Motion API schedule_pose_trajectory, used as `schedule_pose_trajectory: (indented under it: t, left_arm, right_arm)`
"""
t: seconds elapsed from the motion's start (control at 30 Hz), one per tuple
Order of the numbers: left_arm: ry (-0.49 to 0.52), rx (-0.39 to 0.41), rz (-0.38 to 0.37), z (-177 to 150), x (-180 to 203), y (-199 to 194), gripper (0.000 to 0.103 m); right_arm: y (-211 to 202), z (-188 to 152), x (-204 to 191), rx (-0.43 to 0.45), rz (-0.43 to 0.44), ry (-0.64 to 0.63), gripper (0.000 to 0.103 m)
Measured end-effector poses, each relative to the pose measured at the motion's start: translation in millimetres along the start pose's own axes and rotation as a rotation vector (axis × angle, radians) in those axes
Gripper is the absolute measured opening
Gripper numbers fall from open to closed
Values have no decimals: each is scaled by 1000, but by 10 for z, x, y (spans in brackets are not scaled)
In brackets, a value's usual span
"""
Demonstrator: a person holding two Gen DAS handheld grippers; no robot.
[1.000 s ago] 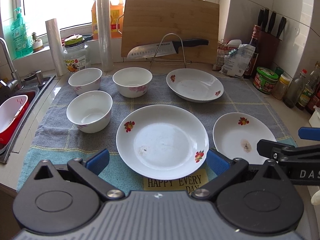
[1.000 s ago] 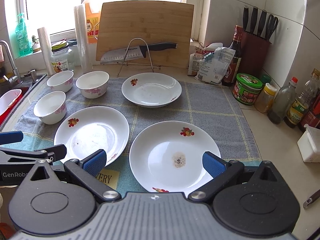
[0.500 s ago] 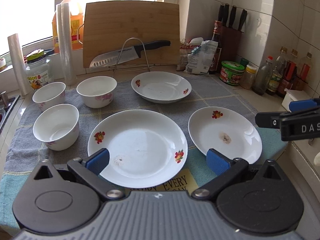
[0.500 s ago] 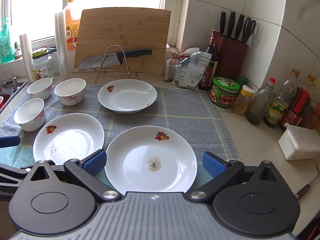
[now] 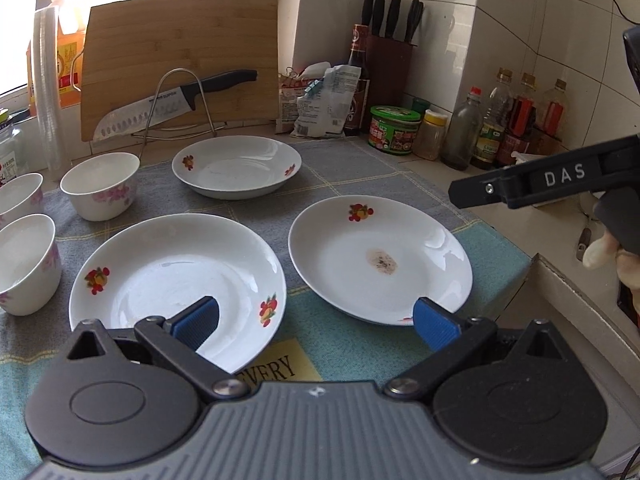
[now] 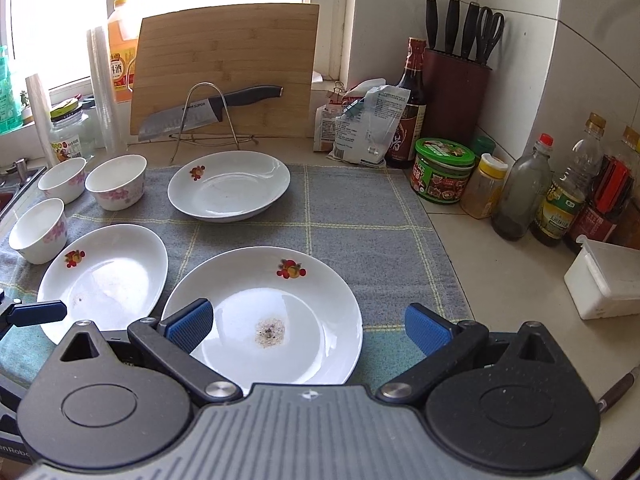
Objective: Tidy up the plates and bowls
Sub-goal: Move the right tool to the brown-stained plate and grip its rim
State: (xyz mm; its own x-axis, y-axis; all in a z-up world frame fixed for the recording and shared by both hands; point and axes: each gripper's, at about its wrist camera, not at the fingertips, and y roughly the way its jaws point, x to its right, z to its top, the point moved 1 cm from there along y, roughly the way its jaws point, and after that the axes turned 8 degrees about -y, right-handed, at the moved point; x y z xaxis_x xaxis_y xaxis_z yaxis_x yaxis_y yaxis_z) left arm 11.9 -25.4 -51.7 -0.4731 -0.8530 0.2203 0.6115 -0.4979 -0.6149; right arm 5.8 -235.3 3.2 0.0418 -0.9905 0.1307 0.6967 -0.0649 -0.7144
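Observation:
Three white flower-print plates lie on a grey-green towel (image 6: 360,216): a stained one at front right (image 5: 380,260) (image 6: 264,312), one at front left (image 5: 172,276) (image 6: 104,276), a deeper one behind (image 5: 236,166) (image 6: 228,184). Three white bowls stand at the left (image 6: 116,180) (image 6: 62,178) (image 6: 38,230) (image 5: 100,184). My left gripper (image 5: 316,322) is open and empty above the near edges of both front plates. My right gripper (image 6: 308,326) is open and empty over the stained plate's near rim; its arm shows in the left wrist view (image 5: 540,180).
A cutting board (image 6: 224,68) and knife on a wire stand (image 6: 208,108) sit at the back. A knife block (image 6: 456,92), jars and bottles (image 6: 560,196) line the right wall. A white box (image 6: 604,280) is at right. The sink edge (image 6: 16,176) is at left.
Both grippers have swung to the right. The sink has left the left wrist view and the plates have shifted left in both views. The jaws stay open.

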Motion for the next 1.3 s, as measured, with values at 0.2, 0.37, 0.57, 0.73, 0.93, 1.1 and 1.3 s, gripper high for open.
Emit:
schedule_pose_trajectory:
  t: [0.2,0.37,0.57,0.73,0.93,1.1,1.3]
  left_arm:
    - [21,-80,-10,-95,201,242,102]
    - [47,-134,-16,-190,386,435,102]
    - [52,-159,7,-269,477,704,102]
    - [72,-144,52,-269,520,831,102]
    - [97,-87,68,-287,565,904,102]
    - [127,-35,40,-334,579,912,103]
    - [139,-54,24,-290,574,939,103]
  right_arm:
    - [214,0,223,-17,32,2,103]
    - [390,-18,360,-44,57,-1,103]
    - [586,-34,494,-73,71,-7,103]
    - [733,-49,574,-95,107,-21,103]
    - [904,-52,613,-116,188,-45,103]
    - [1073,-59,576,-150,268,-97,103]
    - [1276,-27,556,-166,378,-146,103]
